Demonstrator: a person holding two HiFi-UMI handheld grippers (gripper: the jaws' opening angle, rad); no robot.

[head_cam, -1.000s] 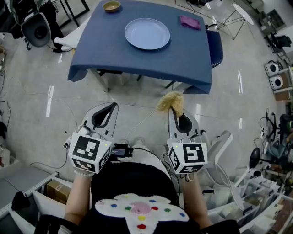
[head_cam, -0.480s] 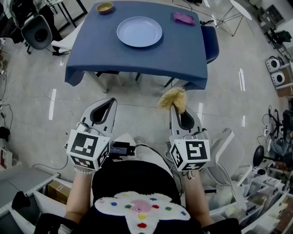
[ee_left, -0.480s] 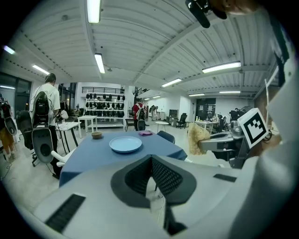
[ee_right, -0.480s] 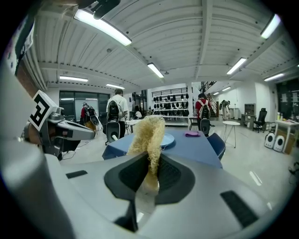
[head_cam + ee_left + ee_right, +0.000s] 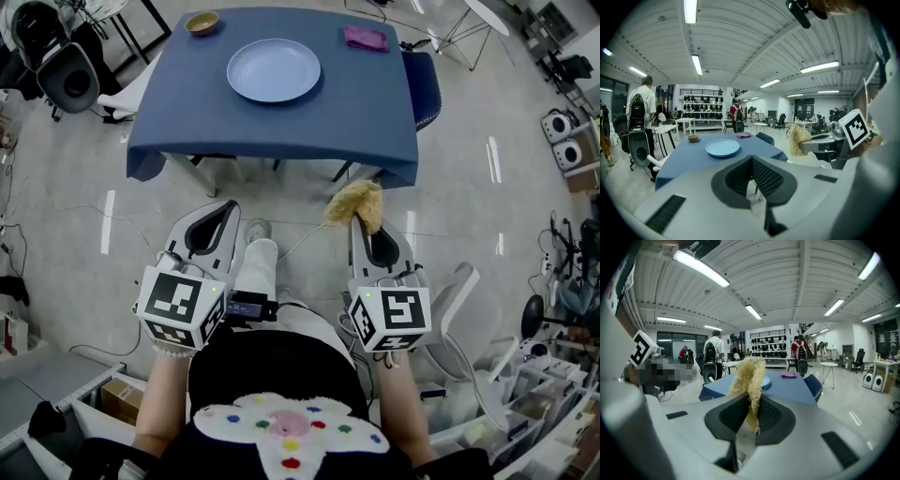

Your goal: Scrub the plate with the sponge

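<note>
Plate [image 5: 274, 70]: pale blue, round, centred on the blue table [image 5: 187, 127]. In the right gripper view the sponge [image 5: 749, 376] hides most of it. Sponge: tan, fibrous, clamped in the right gripper [image 5: 364, 230], well short of the table. Left gripper [image 5: 223, 216]: jaws together, nothing between them.

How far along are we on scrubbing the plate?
Done: the sponge is clamped in the right gripper. In hand: getting to the table; both grippers hang over the floor, short of it. Left: nothing touches the plate, so all the scrubbing remains. The left gripper is shut and empty.
</note>
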